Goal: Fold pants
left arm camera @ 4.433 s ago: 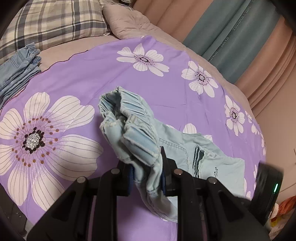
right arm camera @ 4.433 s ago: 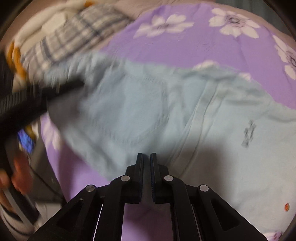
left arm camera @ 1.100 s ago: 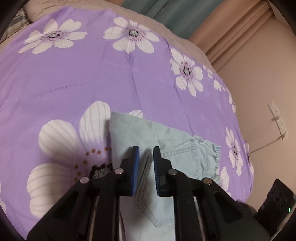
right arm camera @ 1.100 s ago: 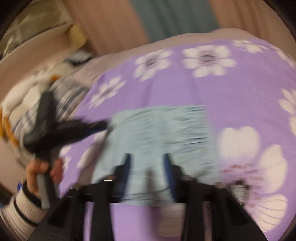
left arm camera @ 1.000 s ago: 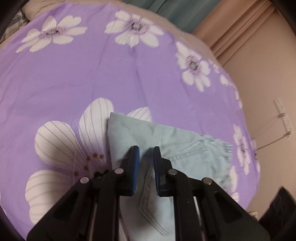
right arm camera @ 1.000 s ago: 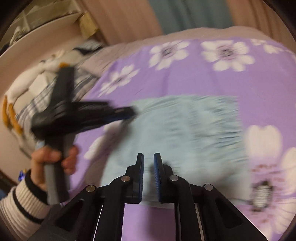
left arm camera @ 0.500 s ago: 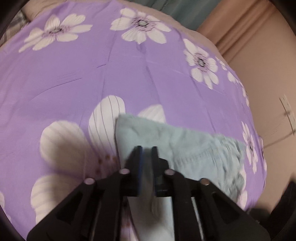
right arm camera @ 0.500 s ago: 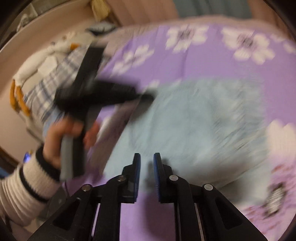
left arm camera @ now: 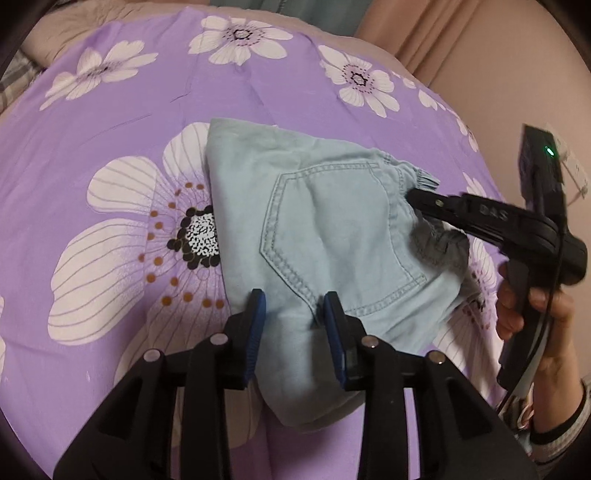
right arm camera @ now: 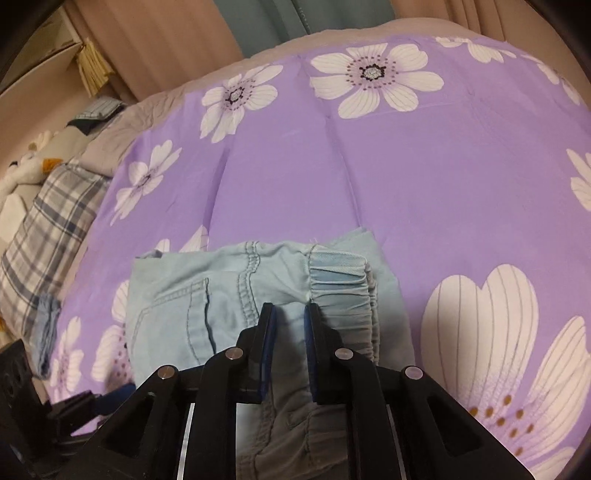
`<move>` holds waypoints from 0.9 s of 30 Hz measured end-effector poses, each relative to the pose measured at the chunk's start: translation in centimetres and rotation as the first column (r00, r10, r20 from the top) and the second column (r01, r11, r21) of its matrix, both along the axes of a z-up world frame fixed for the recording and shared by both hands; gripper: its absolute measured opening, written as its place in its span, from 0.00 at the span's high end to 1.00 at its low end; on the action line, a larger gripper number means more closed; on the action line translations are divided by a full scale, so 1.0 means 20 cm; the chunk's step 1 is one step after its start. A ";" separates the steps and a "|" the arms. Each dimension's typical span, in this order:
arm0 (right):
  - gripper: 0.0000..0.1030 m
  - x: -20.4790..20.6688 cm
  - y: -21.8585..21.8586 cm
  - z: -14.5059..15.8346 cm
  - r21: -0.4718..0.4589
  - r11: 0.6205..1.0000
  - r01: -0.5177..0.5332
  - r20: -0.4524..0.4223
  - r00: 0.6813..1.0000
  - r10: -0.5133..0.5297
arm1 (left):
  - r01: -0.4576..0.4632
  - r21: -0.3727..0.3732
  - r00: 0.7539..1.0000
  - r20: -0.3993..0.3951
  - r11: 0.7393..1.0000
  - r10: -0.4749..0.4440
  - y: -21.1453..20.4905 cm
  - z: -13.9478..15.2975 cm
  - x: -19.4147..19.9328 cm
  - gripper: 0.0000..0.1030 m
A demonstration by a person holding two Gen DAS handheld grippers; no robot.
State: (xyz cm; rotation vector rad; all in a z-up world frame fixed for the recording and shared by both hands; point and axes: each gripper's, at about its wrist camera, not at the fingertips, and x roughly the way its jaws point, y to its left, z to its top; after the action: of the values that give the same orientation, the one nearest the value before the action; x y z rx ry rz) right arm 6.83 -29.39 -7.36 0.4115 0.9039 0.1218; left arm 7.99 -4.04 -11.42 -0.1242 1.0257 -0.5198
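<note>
Light blue pants (left arm camera: 332, 229) lie folded into a compact packet on the purple flowered bedspread (left arm camera: 110, 129), back pocket up. My left gripper (left arm camera: 295, 306) straddles the packet's near edge. Its jaws are opening, a ridge of fabric stands between them, and the pads do not press it. My right gripper (right arm camera: 288, 314) sits low over the elastic waistband (right arm camera: 338, 280), jaws nearly together with only a narrow gap. In the left wrist view the right gripper (left arm camera: 412, 194) shows as a closed black tip at the waistband ruffle, held by a hand (left arm camera: 535, 306).
A plaid pillow (right arm camera: 44, 229) and a stuffed toy lie at the bed's left side, with another blue denim piece (right arm camera: 46, 332) near them. Curtains (right arm camera: 258, 18) hang behind the bed. A wall (left arm camera: 498, 74) runs close along the far side.
The left jaws have spread apart over the pants' edge. Both grippers have come closer to the pants. The right gripper has swung from mid-air to the waistband.
</note>
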 end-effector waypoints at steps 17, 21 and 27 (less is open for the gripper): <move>0.84 -0.32 0.11 0.00 -0.055 0.985 -0.162 -0.018 0.987 0.161 | -0.043 -0.106 0.995 -0.093 0.993 0.033 0.10 -0.03 -0.19 0.55; 0.57 -0.43 -0.01 0.03 0.069 0.987 -0.143 0.023 0.990 0.142 | -0.071 -0.186 0.989 -0.143 0.980 0.044 0.18 -0.04 -0.22 0.53; 0.31 -0.47 -0.27 -0.09 0.339 0.940 0.031 -0.038 0.999 -0.019 | -0.128 -0.290 0.973 -0.223 0.948 0.063 0.25 -0.06 -0.16 0.53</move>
State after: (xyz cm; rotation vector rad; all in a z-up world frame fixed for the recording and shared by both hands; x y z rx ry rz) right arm -2.52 -34.88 -9.14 0.7486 0.9132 0.2506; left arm 4.74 0.89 -12.61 -0.5103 1.1354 -0.5812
